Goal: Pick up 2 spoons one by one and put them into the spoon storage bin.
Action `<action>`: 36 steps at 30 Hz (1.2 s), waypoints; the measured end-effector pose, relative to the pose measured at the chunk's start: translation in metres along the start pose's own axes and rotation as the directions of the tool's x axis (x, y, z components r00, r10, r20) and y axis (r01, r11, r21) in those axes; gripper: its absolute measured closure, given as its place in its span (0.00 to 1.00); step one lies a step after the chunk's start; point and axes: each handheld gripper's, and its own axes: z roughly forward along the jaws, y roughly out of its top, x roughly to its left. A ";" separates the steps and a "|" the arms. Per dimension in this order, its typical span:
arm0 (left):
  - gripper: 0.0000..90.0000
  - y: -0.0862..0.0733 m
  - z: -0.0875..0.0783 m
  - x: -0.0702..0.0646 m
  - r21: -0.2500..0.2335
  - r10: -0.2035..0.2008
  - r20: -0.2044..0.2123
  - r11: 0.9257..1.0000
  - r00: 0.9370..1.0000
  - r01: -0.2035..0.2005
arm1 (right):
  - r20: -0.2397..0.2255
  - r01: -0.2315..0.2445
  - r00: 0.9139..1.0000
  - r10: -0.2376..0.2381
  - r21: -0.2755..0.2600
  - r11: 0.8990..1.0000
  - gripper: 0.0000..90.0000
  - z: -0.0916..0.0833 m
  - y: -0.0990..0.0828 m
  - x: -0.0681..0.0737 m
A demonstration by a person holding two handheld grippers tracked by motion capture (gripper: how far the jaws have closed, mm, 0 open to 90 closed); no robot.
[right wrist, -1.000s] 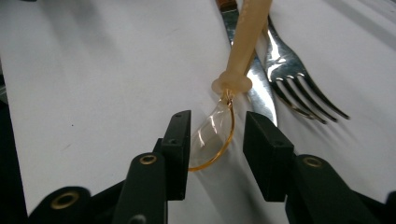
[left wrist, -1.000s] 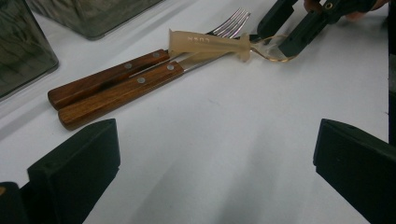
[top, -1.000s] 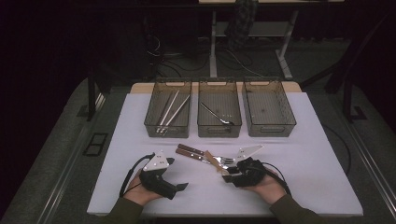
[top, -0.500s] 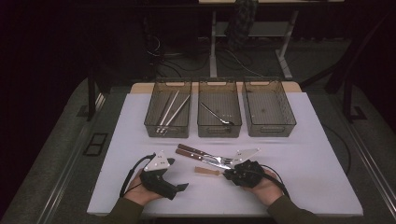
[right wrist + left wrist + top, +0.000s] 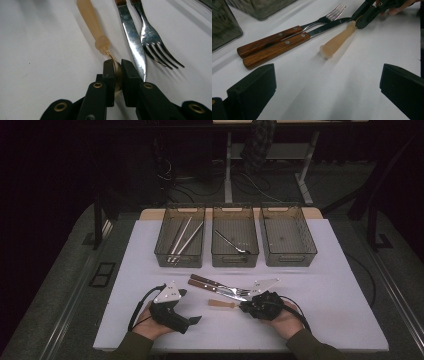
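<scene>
The white table (image 5: pixel 330 270) carries three clear bins (image 5: pixel 235 237) along its far edge, with a wood-handled knife (image 5: pixel 277 48) and fork (image 5: pixel 287 33) lying side by side near the middle. Just nearer lies a small spoon with a pale resin handle (image 5: pixel 220 304); its long axis runs left to right, handle pointing left, bowl at the right. The right gripper (image 5: pixel 116 72) has just closed its jaws on that bowl end, so the spoon extends leftward from the pinch. The left gripper (image 5: pixel 192 320) rests apart, jaws spread and empty.
</scene>
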 end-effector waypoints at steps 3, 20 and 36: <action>0.00 0.000 0.000 0.000 -0.003 -0.002 0.001 1.000 1.000 0.002 | -0.015 0.006 1.000 -0.006 -0.003 1.000 0.91 0.000 0.000 -0.002; 0.00 0.000 0.000 0.001 -0.005 -0.005 0.009 1.000 1.000 0.005 | -0.029 -0.048 0.999 0.045 -0.122 0.991 0.91 -0.023 0.006 -0.016; 0.00 -0.003 0.001 0.007 -0.020 -0.017 0.014 1.000 1.000 0.017 | 0.038 -0.065 0.997 0.073 -0.174 0.983 0.91 -0.038 0.018 -0.038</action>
